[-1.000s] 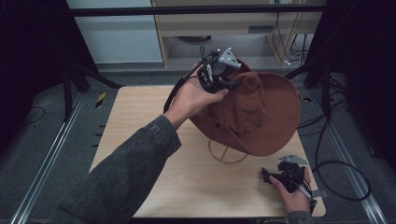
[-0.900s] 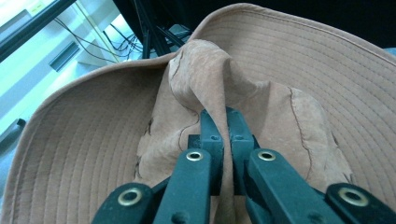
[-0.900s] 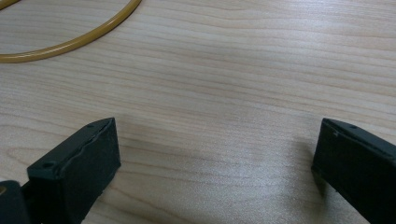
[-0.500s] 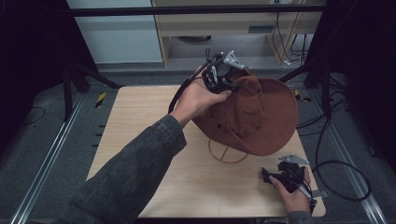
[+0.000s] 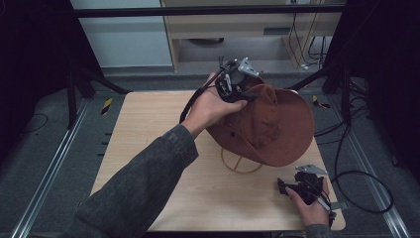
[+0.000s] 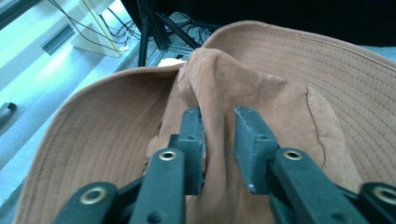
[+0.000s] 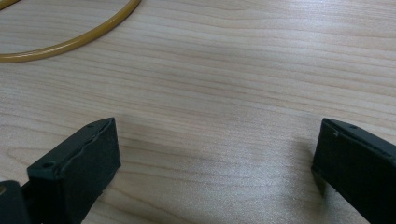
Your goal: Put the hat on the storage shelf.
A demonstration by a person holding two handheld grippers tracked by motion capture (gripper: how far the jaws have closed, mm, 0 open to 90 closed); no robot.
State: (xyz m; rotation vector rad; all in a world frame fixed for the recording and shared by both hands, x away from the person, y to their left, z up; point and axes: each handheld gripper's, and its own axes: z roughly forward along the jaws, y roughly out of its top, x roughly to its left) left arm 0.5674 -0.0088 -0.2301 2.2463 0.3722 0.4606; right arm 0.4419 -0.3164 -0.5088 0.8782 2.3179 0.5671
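Observation:
A brown wide-brimmed hat [image 5: 282, 129] sits tilted at the table's back right, above a yellow wire ring [image 5: 237, 167]. My left gripper [image 5: 250, 96] reaches its crown from the left, held by a hand. In the left gripper view a raised fold of the hat's crown [image 6: 219, 93] lies between the jaws of the left gripper [image 6: 218, 116]. These jaws have just been opening, and the fold stands loose between them. My right gripper [image 5: 281, 186] rests near the front right edge. Its jaws stand wide open over bare wood [image 7: 217, 149], with part of the yellow ring [image 7: 70, 42] ahead of them.
The light wooden table [image 5: 148, 129] has free room on its left half. Cables [image 5: 356, 173] trail off its right side, and dark frame legs stand around it. A pale cabinet [image 5: 247, 29] stands behind.
The left hand and gripper have shifted slightly on the hat's crown. The right gripper has not moved.

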